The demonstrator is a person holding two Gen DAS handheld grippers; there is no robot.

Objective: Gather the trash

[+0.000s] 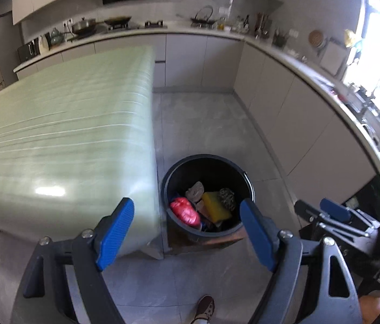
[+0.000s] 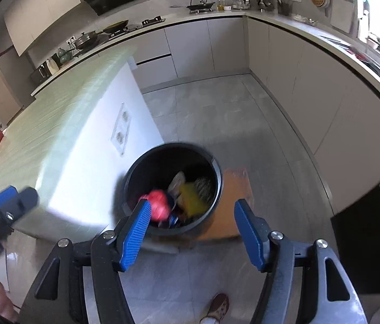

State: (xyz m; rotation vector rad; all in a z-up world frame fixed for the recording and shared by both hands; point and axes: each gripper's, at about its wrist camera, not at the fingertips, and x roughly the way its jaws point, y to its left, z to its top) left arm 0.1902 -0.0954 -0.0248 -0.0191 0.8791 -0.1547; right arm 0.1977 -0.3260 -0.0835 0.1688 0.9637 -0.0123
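While both grippers' jaws gape wide and empty, the bin [image 1: 208,194] — trash inside — sits below, between them.

Both wrist cams look down and forward from above the bin [image 1: 208,195], fairly high up, facing the back counter. Left cam sits a bit left of the bin [image 2: 172,189], half over the island [image 1: 63,135]; right cam more straight above-behind. They share bin, island [image 2: 63,124], floor and counter.

Left gripper [image 1: 187,228] and right gripper [image 2: 191,226] side by side, jaws wide apart, empty
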